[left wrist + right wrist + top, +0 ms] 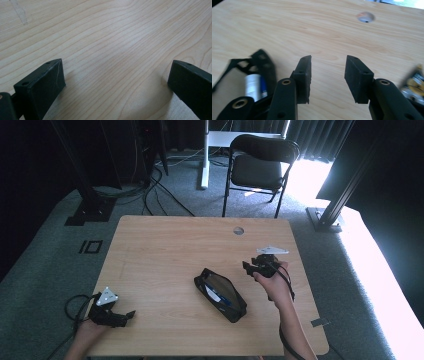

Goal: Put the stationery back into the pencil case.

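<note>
- Between the fingers [304,77] of the right gripper [327,78] lies bare table [287,27]; they stand parted and grasp nothing; in the right gripper view the black pouch [253,75] sits blurred to their left, so a closing now would likely pinch air.
- At the near left corner, the left gripper [113,82] has its fingers [43,83] spread wide over plain wood, released, holding nothing; well apart from the pouch, it could not steady it in time.
- Near the table's middle, the pouch lies slantwise, its clear window showing something white and blue inside; nothing pins it, so a one-sided push from the right gripper would probably slide or spin it instead of lifting it.
- Soft fabric may fold under the fingers, and if its opening is not zipped, which I cannot tell, a tilted lift might spill the contents.
- Beyond the right hand [272,282], a cable trails down the forearm; it could drag across the pouch on a reach to the left.
- Farther off, a round hole [365,17] marks the far edge of the table; a chair [260,165] stands behind, out of harm's way.
</note>
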{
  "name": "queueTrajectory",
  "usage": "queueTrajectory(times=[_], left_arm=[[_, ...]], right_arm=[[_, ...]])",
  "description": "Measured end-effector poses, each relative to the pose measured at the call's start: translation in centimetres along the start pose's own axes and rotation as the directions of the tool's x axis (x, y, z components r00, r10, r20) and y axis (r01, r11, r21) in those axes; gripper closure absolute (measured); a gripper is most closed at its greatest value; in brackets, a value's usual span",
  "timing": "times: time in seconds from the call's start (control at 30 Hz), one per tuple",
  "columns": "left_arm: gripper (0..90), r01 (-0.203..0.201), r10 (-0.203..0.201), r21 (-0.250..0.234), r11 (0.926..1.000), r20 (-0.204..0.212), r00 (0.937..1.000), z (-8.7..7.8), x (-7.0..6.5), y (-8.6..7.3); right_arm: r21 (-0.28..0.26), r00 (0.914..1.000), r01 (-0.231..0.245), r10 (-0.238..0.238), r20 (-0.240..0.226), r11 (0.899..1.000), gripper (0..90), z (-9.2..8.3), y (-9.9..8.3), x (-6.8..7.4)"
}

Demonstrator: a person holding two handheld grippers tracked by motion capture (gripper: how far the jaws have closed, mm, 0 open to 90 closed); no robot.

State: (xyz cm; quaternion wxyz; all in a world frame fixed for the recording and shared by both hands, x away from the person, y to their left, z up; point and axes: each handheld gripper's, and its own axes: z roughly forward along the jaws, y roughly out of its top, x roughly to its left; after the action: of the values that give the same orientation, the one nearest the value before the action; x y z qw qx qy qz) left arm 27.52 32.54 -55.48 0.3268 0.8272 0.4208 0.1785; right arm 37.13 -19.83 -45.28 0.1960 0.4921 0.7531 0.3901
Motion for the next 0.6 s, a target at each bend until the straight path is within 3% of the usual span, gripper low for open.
queueTrajectory(times=[0.13, 0.2, 0.37, 0.6], left_arm=[[1.2, 0.000, 0.000, 0.000, 1.0000, 0.000, 1.0000, 0.0, 0.0, 0.0], [1.2, 0.000, 0.000, 0.000, 1.0000, 0.000, 1.0000, 0.0, 0.0, 0.0], [1.2, 0.000, 0.000, 0.000, 1.0000, 0.000, 1.0000, 0.0, 0.0, 0.0], [1.2, 0.000, 0.000, 0.000, 1.0000, 0.000, 1.0000, 0.0, 0.0, 0.0]], right_arm=[[-0.002, 0.9990, -0.017, 0.018, 0.041, 1.000, 56.0, 0.2, -0.2, -1.0], [0.000, 0.9960, -0.034, 0.034, 0.082, 0.999, 55.3, 0.4, -0.3, -2.2], [0.010, 0.9873, -0.062, 0.060, 0.147, 0.998, 53.6, 1.1, -0.6, -4.3], [0.026, 0.9712, -0.132, 0.124, 0.204, 0.991, 52.5, 2.3, -1.4, -7.3]])
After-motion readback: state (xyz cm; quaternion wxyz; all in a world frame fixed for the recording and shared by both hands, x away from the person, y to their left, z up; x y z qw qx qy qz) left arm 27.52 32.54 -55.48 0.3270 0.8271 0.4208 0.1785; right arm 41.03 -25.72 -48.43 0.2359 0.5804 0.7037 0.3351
